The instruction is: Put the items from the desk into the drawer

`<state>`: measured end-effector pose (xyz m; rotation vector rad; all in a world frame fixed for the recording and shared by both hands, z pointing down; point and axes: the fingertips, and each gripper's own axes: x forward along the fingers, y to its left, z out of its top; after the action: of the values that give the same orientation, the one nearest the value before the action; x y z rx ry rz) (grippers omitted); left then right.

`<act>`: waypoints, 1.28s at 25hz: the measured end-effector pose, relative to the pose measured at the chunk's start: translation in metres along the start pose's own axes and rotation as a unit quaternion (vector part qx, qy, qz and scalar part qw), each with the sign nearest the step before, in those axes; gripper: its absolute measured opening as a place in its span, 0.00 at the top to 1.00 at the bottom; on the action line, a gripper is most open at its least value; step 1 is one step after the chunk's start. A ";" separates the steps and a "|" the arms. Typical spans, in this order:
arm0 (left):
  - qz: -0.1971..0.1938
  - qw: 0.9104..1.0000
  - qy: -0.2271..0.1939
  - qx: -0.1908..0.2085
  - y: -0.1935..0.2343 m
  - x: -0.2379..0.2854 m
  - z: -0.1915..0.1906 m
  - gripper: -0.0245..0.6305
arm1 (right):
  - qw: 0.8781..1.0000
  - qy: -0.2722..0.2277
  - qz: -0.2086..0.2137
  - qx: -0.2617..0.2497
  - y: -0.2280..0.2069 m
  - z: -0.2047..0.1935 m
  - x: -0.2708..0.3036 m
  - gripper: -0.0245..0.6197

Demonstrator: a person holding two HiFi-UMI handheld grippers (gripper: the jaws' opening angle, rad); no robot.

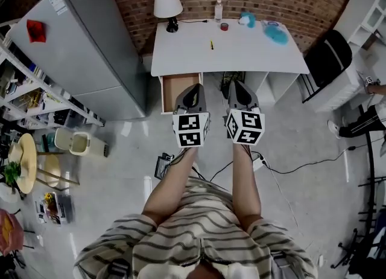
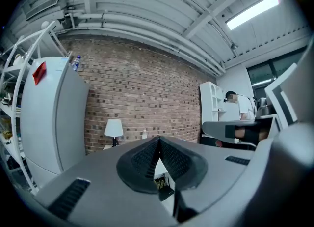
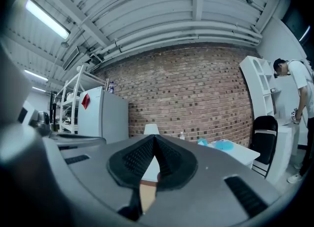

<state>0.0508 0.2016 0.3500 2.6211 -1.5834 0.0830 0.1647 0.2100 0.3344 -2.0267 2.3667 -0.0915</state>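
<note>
The white desk [image 1: 241, 54] stands against the brick wall in the head view. On it are a white lamp [image 1: 167, 5], a small bottle [image 1: 218, 9], a red tape roll [image 1: 224, 26], a teal object [image 1: 246, 18], a blue object [image 1: 276, 32] and a yellow pen [image 1: 211, 44]. A wooden drawer [image 1: 180, 90] is pulled out under the desk's left side. My left gripper [image 1: 194, 89] is shut and empty in front of the drawer. My right gripper [image 1: 240, 85] is beside it, also shut and empty. Both point level at the desk; the pads meet in the left gripper [image 2: 158, 140] and right gripper [image 3: 154, 137] views.
A grey fridge [image 1: 84, 42] stands left of the desk, with a cluttered shelf [image 1: 30, 96] further left. A black chair [image 1: 329, 57] and white shelving are at the right. A bin [image 1: 75, 142] and cables [image 1: 289, 169] lie on the floor. A person [image 3: 301, 93] stands at far right.
</note>
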 end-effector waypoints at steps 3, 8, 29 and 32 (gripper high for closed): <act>-0.006 1.000 0.004 -0.002 0.013 0.048 -0.005 0.96 | 1.000 0.005 0.003 -0.004 -0.010 -0.004 0.048 0.95; -0.002 1.000 0.005 0.000 0.057 0.118 0.009 0.96 | 1.000 0.007 -0.001 -0.007 -0.018 0.000 0.120 0.95; -0.050 0.999 0.008 0.001 0.149 0.269 0.041 0.96 | 0.998 0.046 -0.033 0.004 -0.031 0.002 0.306 0.95; -0.053 0.998 0.011 -0.006 0.160 0.274 0.039 0.95 | 0.998 0.059 -0.038 -0.003 -0.026 -0.004 0.315 0.95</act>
<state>0.0371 -0.1177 0.3415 2.6801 -1.4298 0.0945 0.1419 -0.1047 0.3458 -2.1710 2.3586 -0.2108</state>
